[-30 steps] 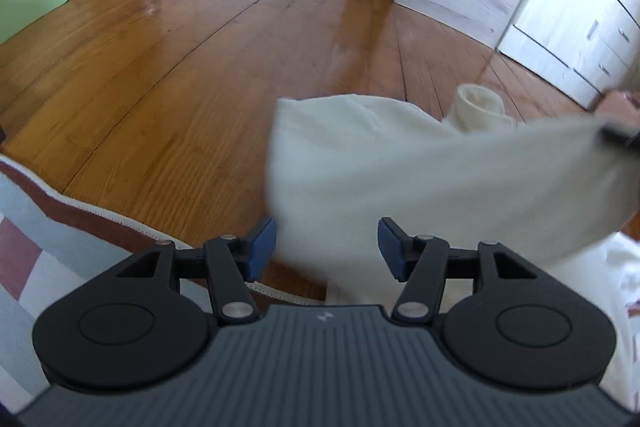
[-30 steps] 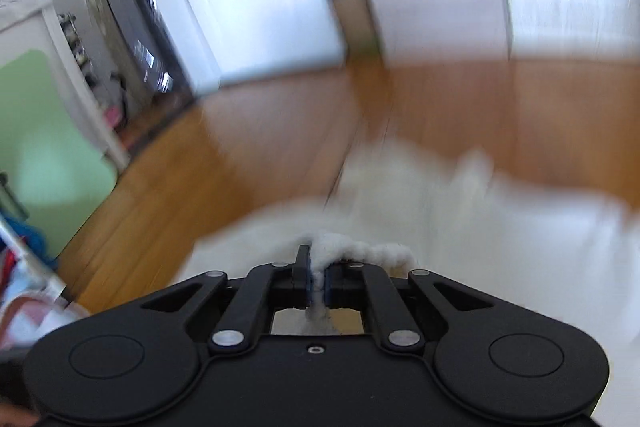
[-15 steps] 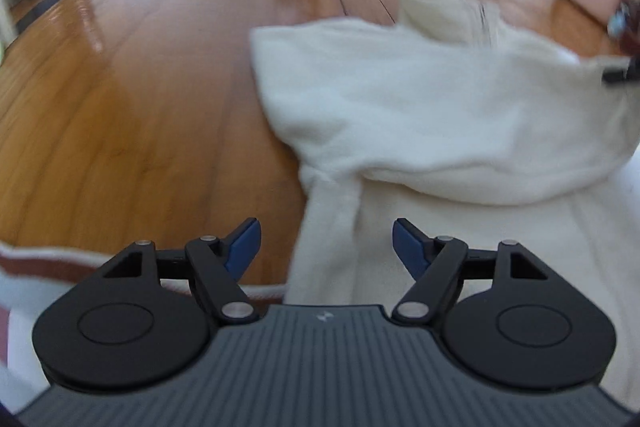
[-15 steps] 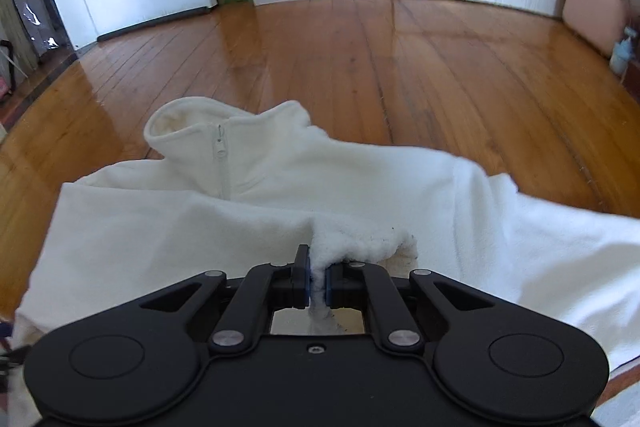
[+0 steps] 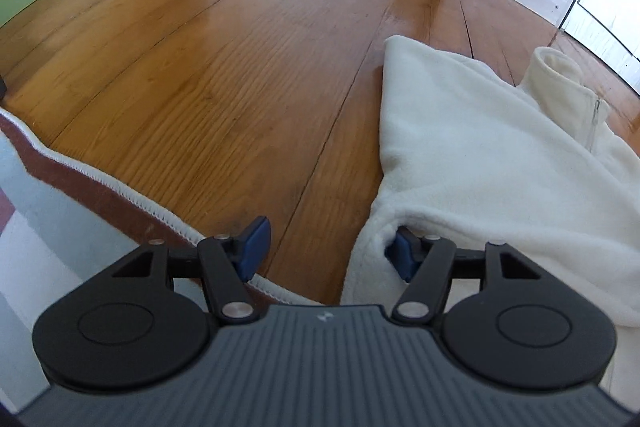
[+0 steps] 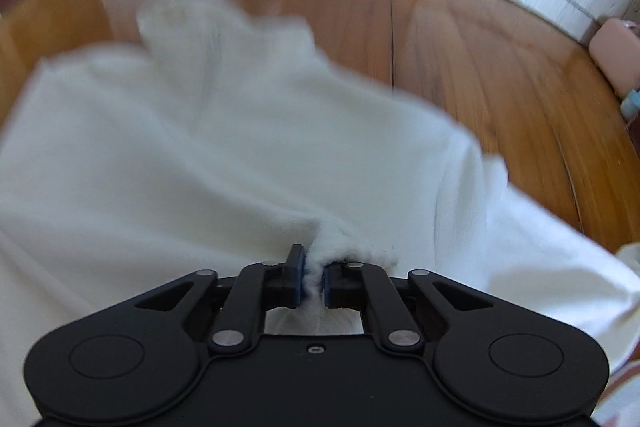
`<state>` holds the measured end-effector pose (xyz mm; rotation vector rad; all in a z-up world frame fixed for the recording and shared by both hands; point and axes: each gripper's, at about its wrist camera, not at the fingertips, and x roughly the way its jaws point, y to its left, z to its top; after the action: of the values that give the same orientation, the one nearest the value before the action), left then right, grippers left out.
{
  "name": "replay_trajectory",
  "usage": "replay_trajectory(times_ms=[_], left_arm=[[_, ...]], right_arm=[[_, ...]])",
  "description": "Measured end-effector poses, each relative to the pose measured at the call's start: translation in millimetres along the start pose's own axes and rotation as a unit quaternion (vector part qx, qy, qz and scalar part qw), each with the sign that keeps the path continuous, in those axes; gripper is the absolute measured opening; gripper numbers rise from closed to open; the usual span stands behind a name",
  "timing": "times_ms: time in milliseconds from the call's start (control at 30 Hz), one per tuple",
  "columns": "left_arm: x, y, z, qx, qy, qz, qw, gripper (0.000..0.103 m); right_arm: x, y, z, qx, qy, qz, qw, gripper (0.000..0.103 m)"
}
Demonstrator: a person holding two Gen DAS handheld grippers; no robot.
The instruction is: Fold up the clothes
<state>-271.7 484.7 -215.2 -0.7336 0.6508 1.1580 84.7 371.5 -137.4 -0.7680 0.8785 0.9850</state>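
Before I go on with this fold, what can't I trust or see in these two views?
- Left wrist view: the white fleece runs off the right edge, and the left gripper body hides its hem. Its right-hand finger sits tucked under a fold; contact unclear.
- Right wrist view: motion blur smears the collar, so the zip cannot be made out. The right gripper pinches an edge; which edge is unclear.
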Motion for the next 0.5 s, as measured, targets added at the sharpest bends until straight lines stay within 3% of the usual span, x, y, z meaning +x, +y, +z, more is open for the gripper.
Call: replay_trajectory(times_ms=[133,167,200,267,333,400,500], left_arm=[[1.9,-0.1,3.8,0.029,0.007,-0.01,0.9995,0.064],[4.6,-0.5,7.0,0.038,0.013,-0.016,0.9991,0.064],[5.6,0.4,10.9,0.05,0.021,-0.02,0.9983,0.064],[4.6,-2.7,17.0,0.092,0.042,-0.016,0.9947,0.07],[2.6,-7.7,21.7,0.142,0.056,-0.006,0.9883,0.079],[-3.7,-10.5,27.0,0.175,0.063,-0.008,0.9826,0.08],[-26.3,-0.2,42.3,0.156,0.061,-0.087,0.9821,0.08]], right_arm=[[-9.8,-5.4,-5.5,-0.024,-0.004,0.02,1.0,0.021],[-12.2,-12.6,-6.7,-0.016,-0.001,0.043,0.999,0.03],[-14.1,-22.8,-8.3,0.001,0.003,0.075,0.997,0.048],[-16.5,-44.3,-13.1,0.044,0.016,0.118,0.992,0.071],[-15.6,-62.9,-18.5,0.081,0.04,0.127,0.988,0.072],[-16.9,-76.4,-25.1,0.101,0.041,0.12,0.987,0.072],[-19.0,-91.5,-33.8,0.145,0.024,0.153,0.977,0.072]])
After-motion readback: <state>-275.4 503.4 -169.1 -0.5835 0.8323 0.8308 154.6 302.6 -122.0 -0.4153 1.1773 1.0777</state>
